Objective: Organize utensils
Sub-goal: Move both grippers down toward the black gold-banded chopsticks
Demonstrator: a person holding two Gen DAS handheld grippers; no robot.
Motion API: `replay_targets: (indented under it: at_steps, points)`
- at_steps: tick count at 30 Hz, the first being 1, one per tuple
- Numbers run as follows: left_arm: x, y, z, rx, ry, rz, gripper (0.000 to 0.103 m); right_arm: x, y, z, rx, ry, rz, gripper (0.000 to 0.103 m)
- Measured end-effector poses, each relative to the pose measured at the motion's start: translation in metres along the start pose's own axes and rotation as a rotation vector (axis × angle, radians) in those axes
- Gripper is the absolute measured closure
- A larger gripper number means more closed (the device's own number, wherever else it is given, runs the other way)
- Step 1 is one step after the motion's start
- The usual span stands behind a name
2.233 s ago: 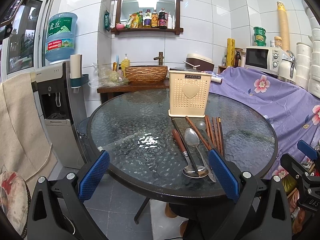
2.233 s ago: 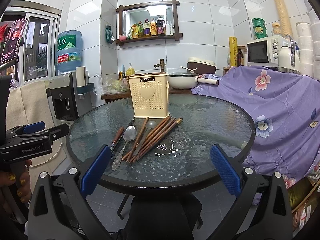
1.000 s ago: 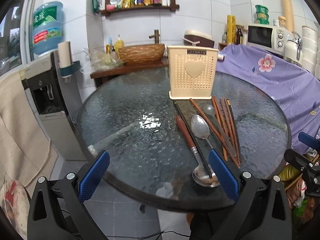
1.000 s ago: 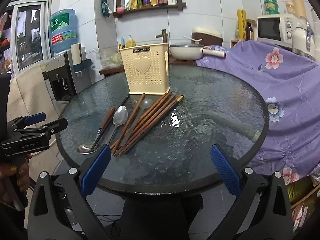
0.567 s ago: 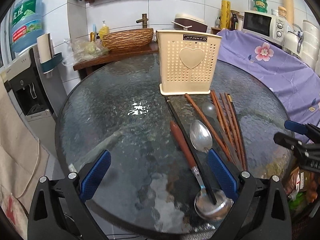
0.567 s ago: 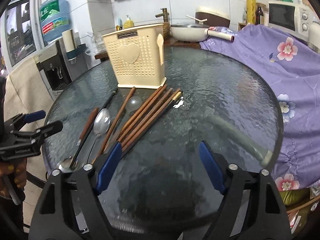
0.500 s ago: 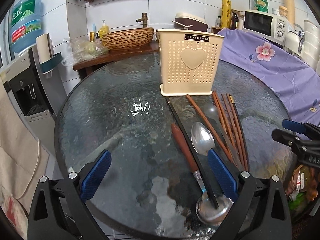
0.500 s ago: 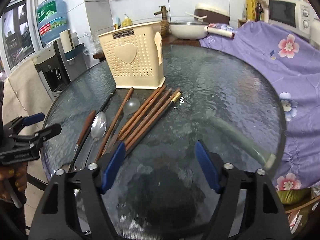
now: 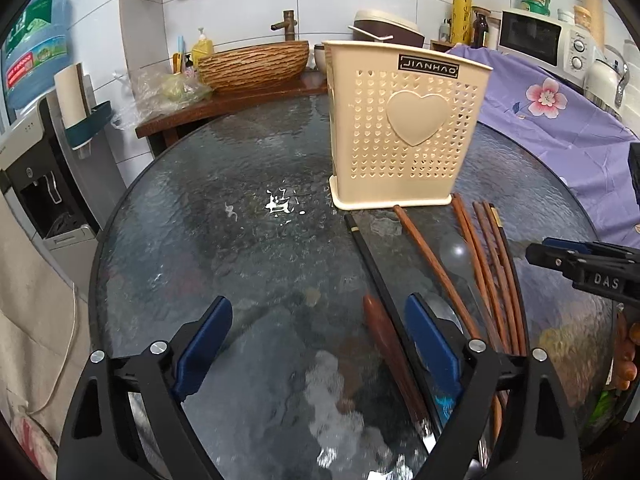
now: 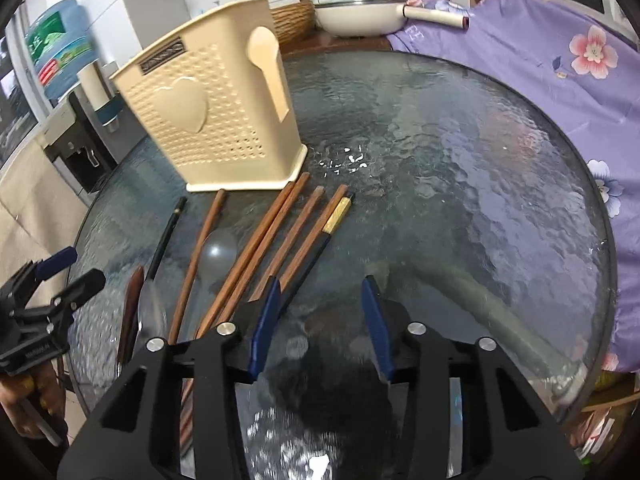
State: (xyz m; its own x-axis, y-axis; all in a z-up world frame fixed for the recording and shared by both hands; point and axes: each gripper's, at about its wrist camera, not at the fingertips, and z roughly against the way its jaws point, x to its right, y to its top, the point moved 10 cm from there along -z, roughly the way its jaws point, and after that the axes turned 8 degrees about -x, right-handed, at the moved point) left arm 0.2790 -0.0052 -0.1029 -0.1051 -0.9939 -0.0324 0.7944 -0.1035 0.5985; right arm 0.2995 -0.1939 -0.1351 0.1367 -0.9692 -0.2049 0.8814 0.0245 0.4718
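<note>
Left wrist view: the left gripper (image 9: pixel 316 334) hangs over the round glass bench (image 9: pixel 192 248), its jaws wide apart but just lately closing a little, with only bare glass and the top of a brown-handled utensil (image 9: pixel 380 336) between the pads; nothing is gripped. The right-hand blue pad hides most of the metal spoon (image 9: pixel 444 308), and the lower ends of the black chopstick (image 9: pixel 372 264) and the wooden chopsticks (image 9: pixel 486 268) are cut off behind the gripper frame. The cream utensil holder (image 9: pixel 404 128) stands upright on the bench just behind the chopsticks' far ends; its black label reads "JIANHAO". At the right edge the right gripper (image 9: pixel 592 268) shows side-on, marked "DAS", its fingertips out of frame. A microwave (image 9: pixel 540 44) sits far back, seen only here.

Right wrist view: the right gripper (image 10: pixel 320 304) has jaws about half open, just lately closing, over bare glass just right of the chopsticks; no pad presses anything. The holder's label is too blurred to read here, but this view alone shows a spoon shape moulded on its side wall and a gold band on the outermost chopstick. The spoon is smeared by blur. The left gripper appears at the left edge. A white pan (image 10: pixel 356 16) sits behind the bench.
</note>
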Motion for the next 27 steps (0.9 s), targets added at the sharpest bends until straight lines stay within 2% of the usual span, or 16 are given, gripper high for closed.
replay_targets:
  at_steps: [5,10,14,20,27]
  points:
    - [0.000,0.008,-0.011,-0.011,0.001,-0.005,0.017,0.006,0.016,-0.019,-0.048,0.003,-0.049,0.070]
    - [-0.004,0.016,-0.019,-0.018,0.003,0.002,0.017,0.012,0.025,-0.028,-0.069,-0.033,-0.055,0.077]
    - [-0.009,0.019,-0.026,-0.032,-0.005,0.016,0.018,0.014,0.032,-0.033,-0.088,-0.035,-0.052,0.077]
    - [-0.005,0.035,-0.041,-0.073,-0.058,0.028,0.025,0.016,0.056,-0.044,-0.136,-0.018,-0.063,0.081]
    - [0.001,0.045,-0.051,-0.099,-0.064,0.009,0.029,0.020,0.079,-0.055,-0.176,0.013,-0.101,0.084]
